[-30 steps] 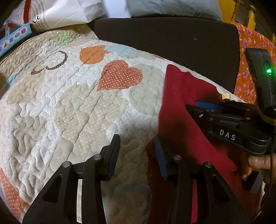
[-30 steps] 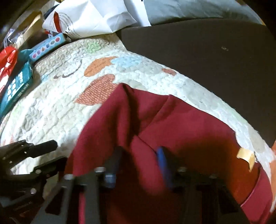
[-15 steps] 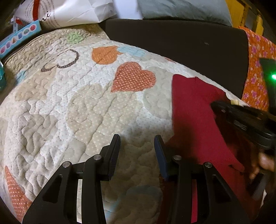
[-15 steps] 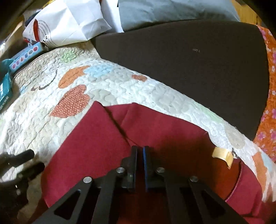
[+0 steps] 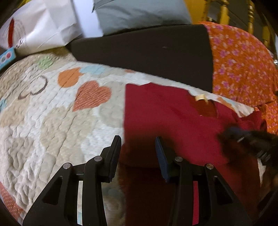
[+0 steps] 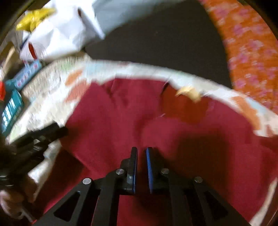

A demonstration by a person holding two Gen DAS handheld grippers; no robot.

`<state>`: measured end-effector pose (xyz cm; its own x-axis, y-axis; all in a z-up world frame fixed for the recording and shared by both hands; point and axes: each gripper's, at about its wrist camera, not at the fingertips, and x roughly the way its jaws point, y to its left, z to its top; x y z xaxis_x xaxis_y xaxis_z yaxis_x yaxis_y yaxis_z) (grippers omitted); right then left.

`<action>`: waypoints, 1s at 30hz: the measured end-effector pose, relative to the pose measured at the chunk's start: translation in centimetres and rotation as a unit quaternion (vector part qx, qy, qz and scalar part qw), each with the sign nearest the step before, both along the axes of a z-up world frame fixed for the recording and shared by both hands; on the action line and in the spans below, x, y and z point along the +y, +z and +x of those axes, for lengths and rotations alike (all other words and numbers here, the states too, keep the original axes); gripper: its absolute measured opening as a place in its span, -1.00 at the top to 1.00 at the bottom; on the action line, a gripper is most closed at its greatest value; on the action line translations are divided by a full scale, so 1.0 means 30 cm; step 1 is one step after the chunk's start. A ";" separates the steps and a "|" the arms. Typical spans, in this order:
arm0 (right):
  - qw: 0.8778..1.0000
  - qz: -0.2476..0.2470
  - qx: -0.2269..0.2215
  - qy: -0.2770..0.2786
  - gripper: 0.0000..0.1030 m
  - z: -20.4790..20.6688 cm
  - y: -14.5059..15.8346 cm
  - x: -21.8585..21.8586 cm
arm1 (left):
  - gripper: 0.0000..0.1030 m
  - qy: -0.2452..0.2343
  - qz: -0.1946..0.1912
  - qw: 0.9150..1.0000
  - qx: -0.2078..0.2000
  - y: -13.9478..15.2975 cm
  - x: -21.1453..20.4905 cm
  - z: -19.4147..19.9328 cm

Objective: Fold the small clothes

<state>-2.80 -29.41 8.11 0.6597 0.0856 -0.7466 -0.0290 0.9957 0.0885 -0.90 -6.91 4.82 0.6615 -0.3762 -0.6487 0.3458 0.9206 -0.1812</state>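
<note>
A dark red garment (image 5: 165,113) lies on the heart-patterned quilt (image 5: 52,113), its left edge straight and a tan label (image 5: 200,97) at the neck. My left gripper (image 5: 138,144) hovers open over the garment's near left edge, with nothing pinched. My right gripper (image 5: 246,139) is a blur at the right side. In the right wrist view the right gripper (image 6: 140,153) sits low over the red garment (image 6: 139,113). Its jaws are opening from a narrow gap, and no cloth shows between the pads. The left gripper (image 6: 43,137) stands at the left edge of the cloth.
A dark cushion (image 5: 147,57) backs the quilt, with an orange floral cloth (image 5: 239,60) to its right. A white bag (image 5: 43,29) and a grey pillow (image 5: 139,13) lie behind. Teal boxes (image 6: 10,109) sit off the quilt's left side.
The right gripper closed on a raised fold of the garment, swept to the right and now shows a slim gap. The garment lies flatter. The left gripper shifted toward the garment, still open.
</note>
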 end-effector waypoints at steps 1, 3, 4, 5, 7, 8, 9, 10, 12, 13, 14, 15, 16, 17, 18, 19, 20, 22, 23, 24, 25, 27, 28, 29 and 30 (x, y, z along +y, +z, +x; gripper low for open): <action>1.000 -0.010 -0.016 -0.016 0.76 -0.035 0.027 -0.030 | 0.22 -0.007 -0.006 1.000 -0.005 0.005 -0.006 -0.004; 0.996 -0.051 -0.033 -0.066 0.57 -0.097 0.068 -0.107 | 0.22 -0.024 -0.012 1.000 -0.014 0.014 -0.025 -0.019; 0.991 -0.082 -0.036 -0.103 0.44 -0.126 0.078 -0.162 | 0.22 -0.029 -0.009 0.999 -0.018 0.015 -0.037 -0.024; 0.986 -0.101 -0.034 -0.129 0.38 -0.142 0.078 -0.204 | 0.22 -0.034 -0.004 0.999 -0.021 0.012 -0.049 -0.025; 0.974 -0.132 -0.009 -0.184 0.38 -0.146 0.048 -0.302 | 0.22 -0.042 0.010 0.999 -0.020 -0.002 -0.075 -0.028; 0.973 -0.132 -0.001 -0.191 0.38 -0.143 0.029 -0.330 | 0.22 -0.048 0.018 0.999 -0.018 -0.015 -0.089 -0.027; 0.973 -0.123 0.016 -0.193 0.38 -0.124 -0.018 -0.368 | 0.22 -0.050 0.025 0.998 -0.014 -0.024 -0.097 -0.023; 0.974 -0.109 0.034 -0.194 0.38 -0.113 -0.054 -0.394 | 0.22 -0.050 0.028 0.998 -0.011 -0.030 -0.099 -0.021; 0.977 -0.068 0.042 -0.199 0.38 -0.121 -0.077 -0.429 | 0.22 -0.050 0.025 0.998 -0.004 -0.036 -0.093 -0.015; 0.979 -0.048 0.028 -0.195 0.38 -0.147 -0.049 -0.436 | 0.22 -0.049 0.020 0.999 -0.001 -0.036 -0.088 -0.011; 0.982 -0.021 0.018 -0.185 0.38 -0.178 -0.017 -0.447 | 0.22 -0.048 0.017 0.999 0.001 -0.038 -0.087 -0.008; 0.983 -0.007 0.011 -0.185 0.38 -0.192 0.006 -0.449 | 0.22 -0.047 0.017 0.999 0.004 -0.039 -0.086 -0.007; 0.981 0.003 -0.004 -0.196 0.38 -0.237 0.039 -0.468 | 0.22 -0.047 0.017 0.999 0.004 -0.041 -0.088 -0.008; 0.978 0.000 -0.013 -0.209 0.38 -0.258 0.063 -0.470 | 0.22 -0.047 0.018 0.999 0.004 -0.042 -0.088 -0.010; 0.972 -0.014 -0.024 -0.234 0.38 -0.316 0.094 -0.499 | 0.22 -0.047 0.019 0.999 0.003 -0.041 -0.089 -0.011; 0.967 -0.026 -0.027 -0.252 0.34 -0.344 0.108 -0.504 | 0.22 -0.046 0.019 0.999 0.003 -0.040 -0.088 -0.013; 0.962 -0.039 -0.027 -0.269 0.20 -0.383 0.118 -0.510 | 0.22 -0.046 0.018 0.999 0.003 -0.039 -0.088 -0.013; 0.952 -0.055 -0.010 -0.299 0.08 -0.442 0.102 -0.558 | 0.22 -0.044 0.018 0.999 0.004 -0.041 -0.087 -0.011; 0.952 -0.055 -0.002 -0.303 0.08 -0.458 0.093 -0.570 | 0.22 -0.043 0.018 0.999 0.006 -0.043 -0.087 -0.009; 0.951 -0.050 0.012 -0.306 0.08 -0.465 0.070 -0.588 | 0.22 -0.042 0.018 0.999 0.007 -0.044 -0.088 -0.009; 0.950 -0.040 0.024 -0.308 0.08 -0.463 0.045 -0.603 | 0.22 -0.041 0.019 0.999 0.008 -0.046 -0.089 -0.009; 0.949 -0.025 0.031 -0.313 0.08 -0.460 0.008 -0.619 | 0.22 -0.041 0.019 0.999 0.008 -0.048 -0.089 -0.009; 0.946 -0.023 0.034 -0.322 0.08 -0.458 -0.016 -0.634 | 0.22 -0.041 0.019 0.999 0.009 -0.049 -0.089 -0.008; 0.943 -0.023 0.037 -0.329 0.11 -0.458 -0.037 -0.653 | 0.22 -0.041 0.019 0.999 0.010 -0.049 -0.088 -0.007; 0.941 -0.018 0.048 -0.335 0.23 -0.453 -0.066 -0.680 | 0.22 -0.041 0.018 0.999 0.010 -0.050 -0.087 -0.006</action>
